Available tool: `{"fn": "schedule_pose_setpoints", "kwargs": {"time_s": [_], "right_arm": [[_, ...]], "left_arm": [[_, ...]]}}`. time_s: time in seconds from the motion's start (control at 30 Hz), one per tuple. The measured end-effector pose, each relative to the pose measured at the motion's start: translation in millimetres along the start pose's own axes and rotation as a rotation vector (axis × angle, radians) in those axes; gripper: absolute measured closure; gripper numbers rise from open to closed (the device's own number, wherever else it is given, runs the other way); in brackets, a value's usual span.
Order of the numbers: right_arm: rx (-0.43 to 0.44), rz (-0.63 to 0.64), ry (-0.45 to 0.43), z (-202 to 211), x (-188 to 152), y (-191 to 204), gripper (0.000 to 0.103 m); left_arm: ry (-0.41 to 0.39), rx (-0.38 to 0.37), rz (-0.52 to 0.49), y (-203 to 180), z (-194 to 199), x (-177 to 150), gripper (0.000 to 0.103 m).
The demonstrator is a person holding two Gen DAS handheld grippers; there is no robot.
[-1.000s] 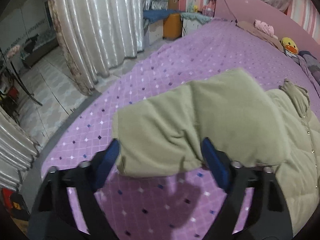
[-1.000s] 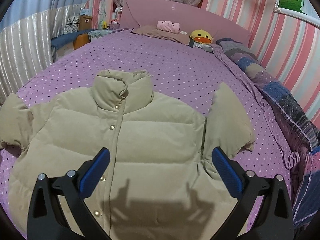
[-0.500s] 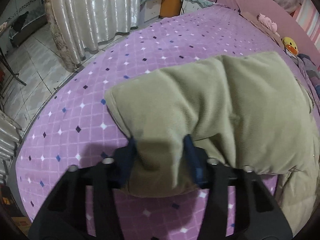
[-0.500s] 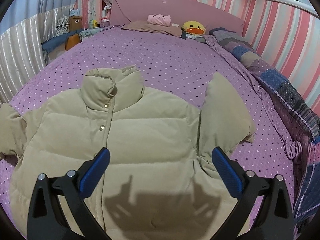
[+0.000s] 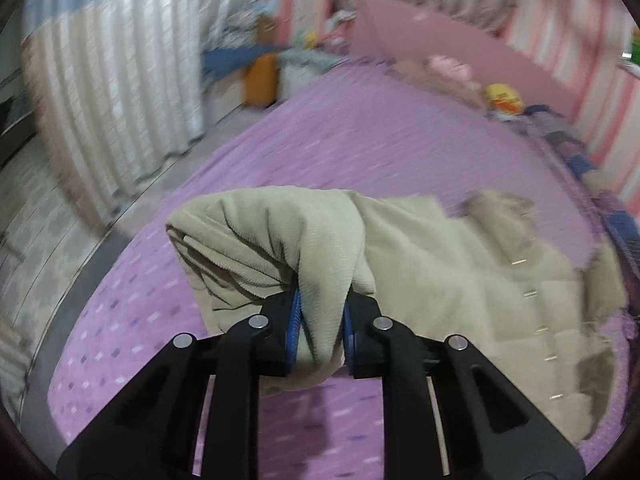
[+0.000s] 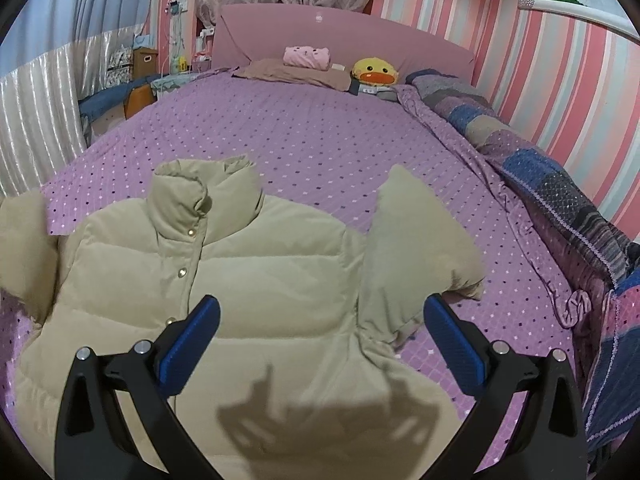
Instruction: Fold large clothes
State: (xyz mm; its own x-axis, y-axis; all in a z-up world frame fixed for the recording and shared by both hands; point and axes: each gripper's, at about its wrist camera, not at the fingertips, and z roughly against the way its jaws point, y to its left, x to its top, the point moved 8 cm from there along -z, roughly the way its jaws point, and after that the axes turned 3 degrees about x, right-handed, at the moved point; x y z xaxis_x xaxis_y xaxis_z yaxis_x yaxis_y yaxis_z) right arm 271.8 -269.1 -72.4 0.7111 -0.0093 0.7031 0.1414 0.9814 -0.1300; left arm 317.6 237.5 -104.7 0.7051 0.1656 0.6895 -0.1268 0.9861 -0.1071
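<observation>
A beige puffer jacket (image 6: 272, 280) lies front up on the purple bed (image 6: 320, 140), collar toward the headboard. My left gripper (image 5: 320, 320) is shut on the end of the jacket's left sleeve (image 5: 280, 240) and holds it lifted off the bed; the jacket body (image 5: 460, 280) lies to its right. That sleeve shows at the left edge of the right wrist view (image 6: 24, 248). My right gripper (image 6: 320, 336) is open and empty above the jacket's lower front. The other sleeve (image 6: 416, 240) lies just ahead of its right finger.
A rumpled patchwork quilt (image 6: 560, 184) runs along the bed's right side by the striped wall. Pillows and a yellow duck toy (image 6: 376, 72) sit at the pink headboard (image 6: 400, 40). Curtains (image 5: 120, 100) and tiled floor lie off the bed's left edge.
My left gripper closed on the sleeve end and lifted it, swinging toward the jacket body. My right gripper stayed open and held about where it was over the jacket.
</observation>
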Motion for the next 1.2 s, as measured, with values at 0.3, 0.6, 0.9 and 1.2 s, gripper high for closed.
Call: {"fn": "schedule_pose_setpoints", "kwargs": {"time_s": [0.3,0.6,0.9,1.2], "right_arm": [[-0.033,-0.026,-0.054,18.4,9.5,-40.3,0.001],[-0.055,-0.056,-0.057,24.1,6.3,-65.7,0.001],[-0.050,-0.060,-0.032,19.2,1.0,-58.9,0.001],[-0.021,0.010,-0.011,8.5,3.6,-20.4,0.001]], "left_arm": [[-0.012,-0.247,-0.207,-196.2,24.8,11.3,0.087],[0.125,-0.258,-0.317,-283.7,-14.1,-33.4,0.052],[0.039,-0.317,-0.302,-275.2,39.3,-16.5,0.010],[0.021,-0.138,-0.288,-203.6,22.0,-18.3,0.003]]}}
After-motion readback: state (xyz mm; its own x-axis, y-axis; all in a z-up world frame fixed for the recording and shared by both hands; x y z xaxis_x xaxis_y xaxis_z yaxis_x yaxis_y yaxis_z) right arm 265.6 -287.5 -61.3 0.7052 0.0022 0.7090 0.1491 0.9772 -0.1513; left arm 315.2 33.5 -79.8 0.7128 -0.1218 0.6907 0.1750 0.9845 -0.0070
